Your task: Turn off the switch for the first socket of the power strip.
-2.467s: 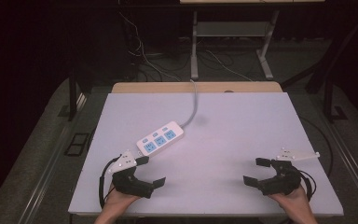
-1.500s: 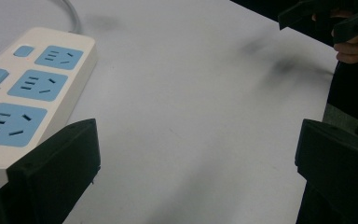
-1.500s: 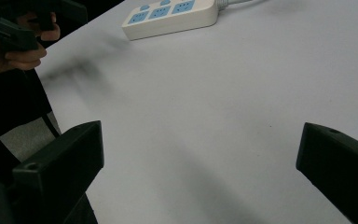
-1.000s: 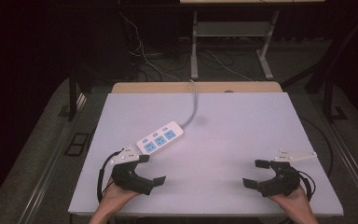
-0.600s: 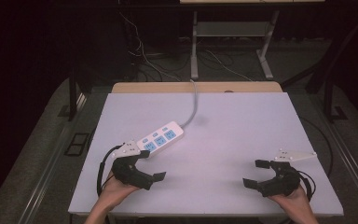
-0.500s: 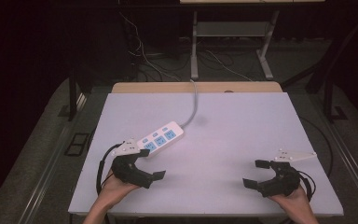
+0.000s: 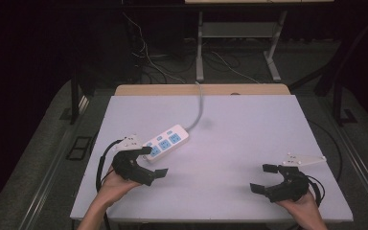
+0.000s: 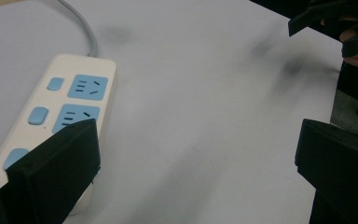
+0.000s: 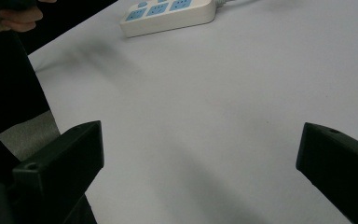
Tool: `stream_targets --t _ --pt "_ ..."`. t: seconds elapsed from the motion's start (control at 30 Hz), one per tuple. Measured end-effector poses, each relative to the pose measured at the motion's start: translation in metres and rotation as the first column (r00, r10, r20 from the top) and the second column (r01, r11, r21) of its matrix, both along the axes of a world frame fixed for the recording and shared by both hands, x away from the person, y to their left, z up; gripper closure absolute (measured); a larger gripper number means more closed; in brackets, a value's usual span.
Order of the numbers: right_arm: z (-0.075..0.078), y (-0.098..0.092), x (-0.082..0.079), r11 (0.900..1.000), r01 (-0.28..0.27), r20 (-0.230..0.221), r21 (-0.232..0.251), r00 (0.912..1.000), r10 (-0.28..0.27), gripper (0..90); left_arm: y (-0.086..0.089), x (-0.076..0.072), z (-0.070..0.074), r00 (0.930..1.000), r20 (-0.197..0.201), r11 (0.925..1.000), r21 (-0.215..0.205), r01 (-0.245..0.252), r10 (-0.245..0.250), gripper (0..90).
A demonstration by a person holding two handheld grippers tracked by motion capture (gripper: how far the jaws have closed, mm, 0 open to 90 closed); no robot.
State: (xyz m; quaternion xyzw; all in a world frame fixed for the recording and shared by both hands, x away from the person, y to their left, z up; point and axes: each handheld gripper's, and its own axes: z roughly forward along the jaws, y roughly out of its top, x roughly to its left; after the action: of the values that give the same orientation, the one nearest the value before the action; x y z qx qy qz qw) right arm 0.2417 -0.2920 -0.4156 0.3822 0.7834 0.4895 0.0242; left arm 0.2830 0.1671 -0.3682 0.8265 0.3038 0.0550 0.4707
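Left gripper (jaws apart) has neared the power strip; right gripper unmoved, also agape.

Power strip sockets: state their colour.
Light blue, set in a cream-white power strip; clearest in the left gripper view.

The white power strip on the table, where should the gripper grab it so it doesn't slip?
Probably across the power strip body's two long sides, coming straight down from above. It lies flat and narrow, so open jaws could straddle it. The left gripper is nearest. Avoid the cord end.
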Motion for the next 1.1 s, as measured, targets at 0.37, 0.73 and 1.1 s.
stream_targets --t 0.37,0.73,1.1 --pt "-0.001 0.0 0.0 1.0 -0.003 -0.006 -0.002 1.0 0.003 0.5 0.002 0.013 0.009 1.0 0.001 0.9999 0.012 0.01 -0.01 0.0" --pt "-0.001 0.0 0.0 1.0 0.0 0.001 -0.009 1.0 0.0 0.4 -0.001 0.027 0.014 0.9998 -0.012 0.9986 0.051 0.016 -0.016 0.0" --pt "-0.002 -0.001 0.0 1.0 0.001 0.0 -0.014 1.0 -0.001 0.4 -0.002 0.042 0.021 0.9996 -0.017 0.9946 0.101 0.022 -0.021 0.0"
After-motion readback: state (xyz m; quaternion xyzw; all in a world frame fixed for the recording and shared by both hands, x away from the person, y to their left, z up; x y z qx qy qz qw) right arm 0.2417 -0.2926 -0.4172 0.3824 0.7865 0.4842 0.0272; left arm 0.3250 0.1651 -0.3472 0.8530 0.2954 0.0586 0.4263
